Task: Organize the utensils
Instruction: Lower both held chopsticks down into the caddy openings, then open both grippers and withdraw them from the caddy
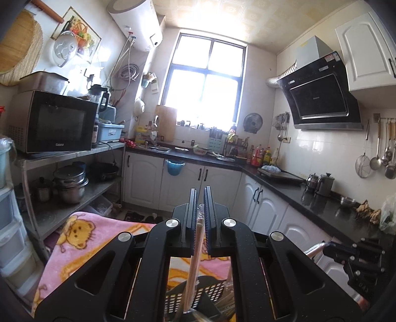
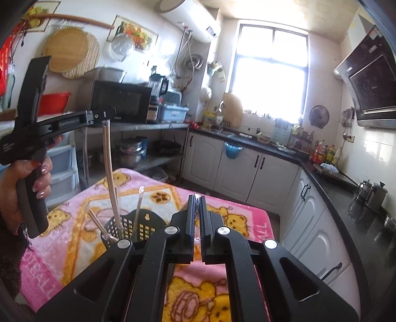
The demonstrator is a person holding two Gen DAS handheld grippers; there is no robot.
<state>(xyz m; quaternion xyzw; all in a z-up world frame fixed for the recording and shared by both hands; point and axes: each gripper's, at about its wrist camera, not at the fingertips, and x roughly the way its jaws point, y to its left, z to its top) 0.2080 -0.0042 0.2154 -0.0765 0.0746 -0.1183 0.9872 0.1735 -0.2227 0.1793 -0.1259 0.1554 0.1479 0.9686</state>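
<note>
We see daylight flooding through the window, blown out white and glaring across the ceiling. Fisheye bending curves the cabinets, and dark vignettes fill the corners.

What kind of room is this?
A home kitchen, most likely. There is a microwave on a metal shelf, a black range hood on the wall, and a sink set in the dark countertop under the window.

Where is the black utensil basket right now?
In the right wrist view the black utensil basket sits on the pink bear blanket, lower left of centre, just ahead of the right gripper, with wrapped chopsticks held by the left gripper reaching into it.
</note>
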